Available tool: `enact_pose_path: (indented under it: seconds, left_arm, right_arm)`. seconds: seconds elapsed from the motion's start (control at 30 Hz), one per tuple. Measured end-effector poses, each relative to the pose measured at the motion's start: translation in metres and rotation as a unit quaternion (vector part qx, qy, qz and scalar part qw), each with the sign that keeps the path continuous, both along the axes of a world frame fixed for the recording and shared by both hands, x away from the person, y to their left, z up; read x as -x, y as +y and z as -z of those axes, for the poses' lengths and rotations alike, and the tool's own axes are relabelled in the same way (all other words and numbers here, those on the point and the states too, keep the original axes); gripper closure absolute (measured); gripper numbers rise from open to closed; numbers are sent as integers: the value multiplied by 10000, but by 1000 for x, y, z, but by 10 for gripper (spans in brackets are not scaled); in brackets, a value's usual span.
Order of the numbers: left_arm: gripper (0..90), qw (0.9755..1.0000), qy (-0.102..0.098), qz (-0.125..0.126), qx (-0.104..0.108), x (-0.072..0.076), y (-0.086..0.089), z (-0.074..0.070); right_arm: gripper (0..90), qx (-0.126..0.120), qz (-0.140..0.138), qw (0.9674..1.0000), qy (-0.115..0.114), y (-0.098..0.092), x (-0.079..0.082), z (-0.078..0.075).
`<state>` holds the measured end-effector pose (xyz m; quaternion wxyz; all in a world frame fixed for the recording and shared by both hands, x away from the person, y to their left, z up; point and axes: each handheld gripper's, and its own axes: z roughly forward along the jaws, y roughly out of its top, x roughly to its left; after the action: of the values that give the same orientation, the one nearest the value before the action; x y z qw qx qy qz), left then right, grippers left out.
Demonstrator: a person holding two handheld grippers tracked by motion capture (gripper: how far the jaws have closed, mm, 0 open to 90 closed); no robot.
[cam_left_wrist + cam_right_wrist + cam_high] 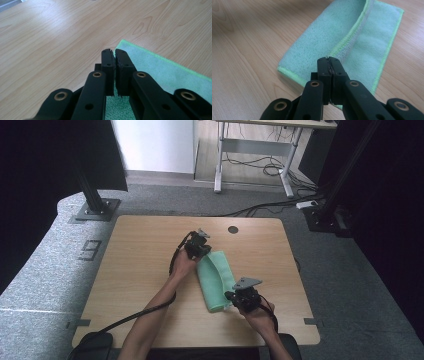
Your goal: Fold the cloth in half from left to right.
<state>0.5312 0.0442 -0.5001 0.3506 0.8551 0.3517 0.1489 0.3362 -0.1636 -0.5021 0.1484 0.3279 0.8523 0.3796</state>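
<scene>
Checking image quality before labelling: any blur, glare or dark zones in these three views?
High view: dim, dark curtains flank the frame, green cloth and table legible. Left gripper view: soft window glare on the wood upper left, near jaws soft, left gripper tips sharp. Right gripper view: far wood blurred at top left, right gripper tips sharp.

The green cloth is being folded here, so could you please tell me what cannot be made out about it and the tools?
- Left tool, left gripper view: whether its shut jaws pinch the green cloth; the jaws hide the cloth edge.
- Right tool, right gripper view: whether cloth sits between its shut jaws; the tips cover the folded hem.
- High view: both tools' jaw tips, hidden under their bodies.
- The cloth's underside, against the table.
</scene>
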Motion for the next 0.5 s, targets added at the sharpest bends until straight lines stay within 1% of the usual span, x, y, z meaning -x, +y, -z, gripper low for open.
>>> enact_pose_path:
  seconds: [0.13,0.23,0.27,0.33,0.5]
  left_arm:
    - [857,10000,4,43,-22,-3,-9,1]
    - [855,10000,22,61,-38,-4,-12,2]
    - [855,9999,33,75,-112,-6,-15,5]
    - [854,9998,46,83,-151,-8,-18,8]
    - [851,9998,55,107,-185,-12,-25,13]
  right_arm:
    - [874,-15,48,10000,-3,-5,-1,-2]
    - [874,2,87,10000,17,-7,-1,-1]
    - [874,24,132,9999,75,-9,-3,1]
    - [874,54,162,9998,106,-10,-4,4]
    - [874,123,207,9995,220,-12,-8,12]
